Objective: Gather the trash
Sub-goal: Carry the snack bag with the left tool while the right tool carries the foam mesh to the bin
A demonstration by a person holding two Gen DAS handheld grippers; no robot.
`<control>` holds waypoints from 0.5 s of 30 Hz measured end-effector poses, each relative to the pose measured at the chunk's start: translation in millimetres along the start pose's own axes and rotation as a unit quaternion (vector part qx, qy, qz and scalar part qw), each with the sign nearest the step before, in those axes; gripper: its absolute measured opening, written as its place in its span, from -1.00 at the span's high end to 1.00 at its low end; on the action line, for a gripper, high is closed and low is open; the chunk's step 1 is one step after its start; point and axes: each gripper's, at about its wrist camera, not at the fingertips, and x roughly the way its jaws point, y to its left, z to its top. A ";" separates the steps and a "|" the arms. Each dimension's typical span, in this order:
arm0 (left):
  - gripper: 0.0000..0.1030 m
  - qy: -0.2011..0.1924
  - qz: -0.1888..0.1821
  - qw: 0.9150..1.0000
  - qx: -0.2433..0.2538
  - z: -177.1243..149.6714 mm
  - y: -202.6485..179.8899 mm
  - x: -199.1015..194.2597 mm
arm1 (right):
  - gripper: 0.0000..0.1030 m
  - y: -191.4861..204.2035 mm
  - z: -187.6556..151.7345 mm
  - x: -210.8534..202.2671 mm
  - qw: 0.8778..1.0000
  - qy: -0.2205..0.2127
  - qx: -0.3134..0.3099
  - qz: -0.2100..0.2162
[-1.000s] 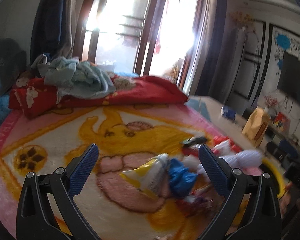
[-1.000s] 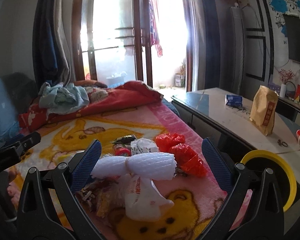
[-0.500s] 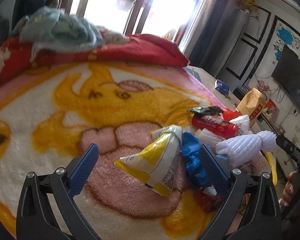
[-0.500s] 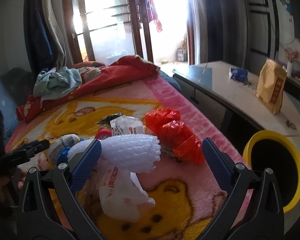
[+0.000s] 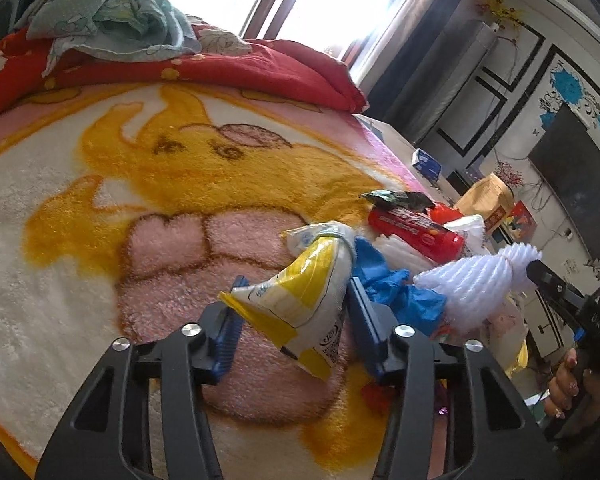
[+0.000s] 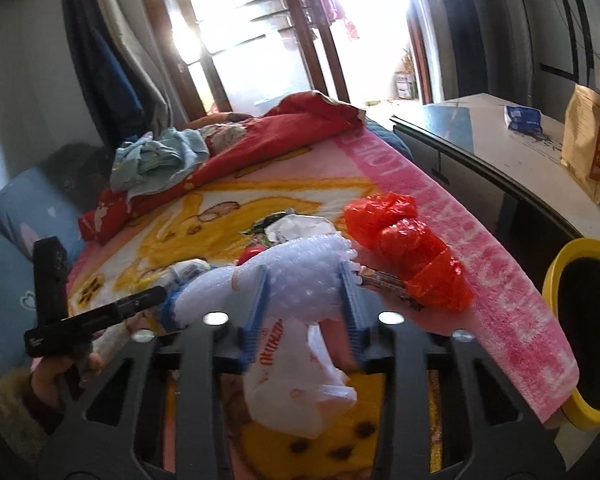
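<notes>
Since a second ago both my tools have dipped toward the trash pile and their jaws, then spread wide, are now closing. My left gripper (image 5: 294, 330) has the yellow-and-white snack bag (image 5: 300, 300) between its blue pads, which press its sides as they close. My right gripper (image 6: 306, 312) is closing on the white foam net (image 6: 296, 276), and its pads already pinch the foam's waist.

In the left wrist view the pile sits from 1 to 3 o'clock of my jaws: a crumpled blue glove (image 5: 396, 288) just beside the right pad, a red tube (image 5: 416, 232) beyond it, a dark wrapper (image 5: 396, 199) at its far end. From 9 to 12 o'clock the cartoon blanket (image 5: 100, 184) lies open up to the red quilt (image 5: 220, 68) with pale blue clothes (image 5: 108, 20) heaped on it.

In the right wrist view a white plastic bag (image 6: 296, 392) hangs below the foam at 6 o'clock. A red plastic bag (image 6: 404, 248) lies at 2 o'clock, near the blanket's pink edge. Past that edge, at 3 to 4 o'clock, stands the yellow-rimmed bin (image 6: 552, 276), its mouth open. A table (image 6: 512, 168) runs along 1 to 2 o'clock, carrying a brown paper bag (image 6: 590, 148) and a blue packet (image 6: 522, 118). A gap separates the bed edge from the table.
</notes>
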 end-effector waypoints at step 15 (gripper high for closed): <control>0.61 -0.072 -0.016 0.995 0.064 12.4 -41.3 -44.6 | 0.74 16.6 16.2 -38.9 0.997 -0.062 -0.034 0.012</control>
